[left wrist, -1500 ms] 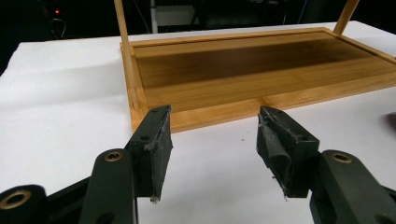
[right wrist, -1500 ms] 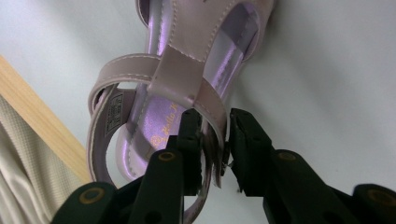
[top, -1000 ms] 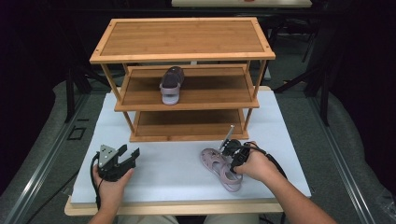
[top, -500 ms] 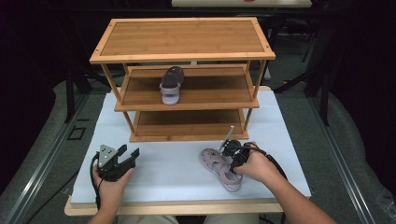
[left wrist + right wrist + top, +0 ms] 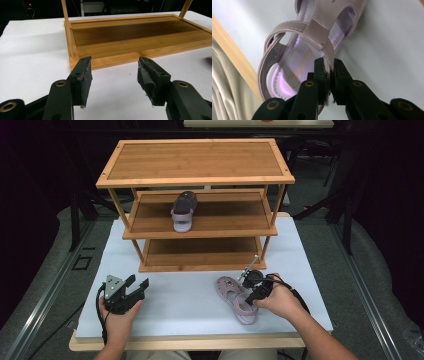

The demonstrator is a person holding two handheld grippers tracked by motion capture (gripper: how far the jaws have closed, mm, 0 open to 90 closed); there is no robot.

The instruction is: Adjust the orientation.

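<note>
1. A wooden rack (image 5: 195,205) with three shelves stands at the back of the white surface (image 5: 190,302); a dark sandal (image 5: 183,210) sits on its middle shelf, toward the left.
2. A pink sandal (image 5: 236,299) lies on the surface in front of the rack, right of centre, near the front edge.
3. The right gripper (image 5: 253,296) is at that sandal; in the right gripper view its fingers (image 5: 320,72) are pinched nearly together on the sandal's strap (image 5: 325,51).
4. The left gripper (image 5: 136,290) sits front left, well apart from the pink sandal; its fingers (image 5: 83,77) are spread wide with nothing between them, pointing at the rack's bottom shelf (image 5: 135,33).
</note>
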